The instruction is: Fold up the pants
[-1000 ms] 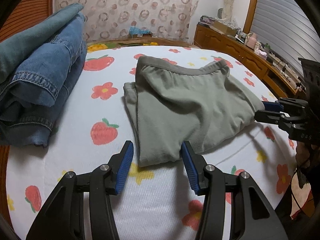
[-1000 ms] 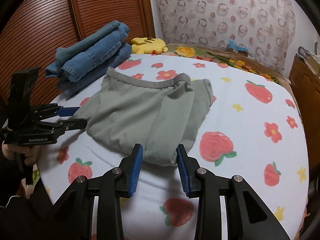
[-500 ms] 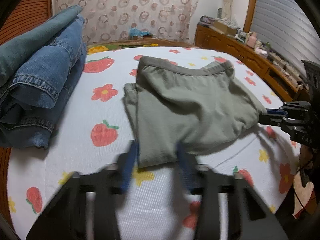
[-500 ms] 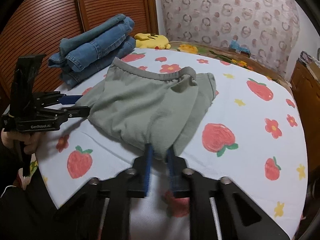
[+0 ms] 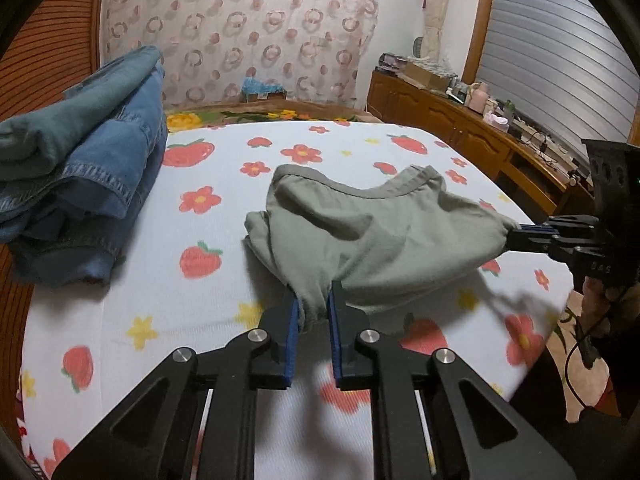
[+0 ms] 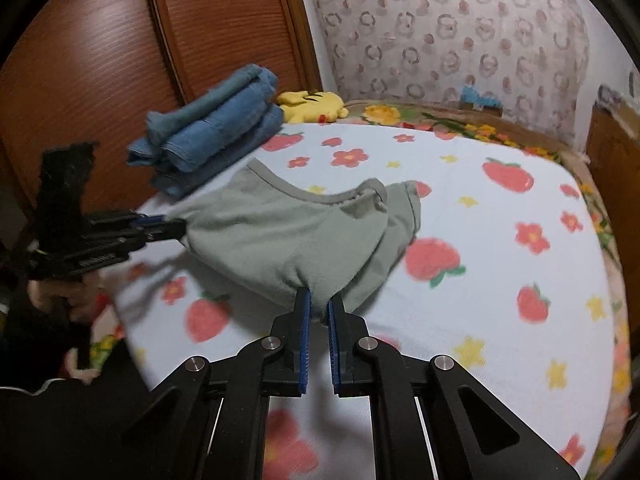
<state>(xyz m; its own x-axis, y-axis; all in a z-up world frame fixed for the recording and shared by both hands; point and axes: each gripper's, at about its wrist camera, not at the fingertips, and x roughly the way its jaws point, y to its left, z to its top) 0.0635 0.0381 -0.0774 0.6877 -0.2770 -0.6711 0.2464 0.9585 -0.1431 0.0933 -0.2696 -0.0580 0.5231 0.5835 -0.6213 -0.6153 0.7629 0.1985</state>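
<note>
Both grippers are clenched on the near corners of the grey-green pants point(image 5: 372, 236), which lie partly folded near the front edge of the strawberry-print bed point(image 5: 224, 152), waistband toward the far side. The left gripper point(image 5: 313, 312) pinches one bunched corner, the right gripper point(image 6: 318, 312) the other. To fold well, I'd lift both corners level, keep the cloth taut between them, and carry the edge straight over to the waistband, clear of the folded jeans point(image 5: 80, 152) at the left edge

It is a home bedroom: a bed point(image 5: 200, 320) with strawberry sheet, a wooden wardrobe point(image 6: 100, 60), a curtain point(image 5: 240, 32), a sideboard point(image 5: 460, 128) with small things.
</note>
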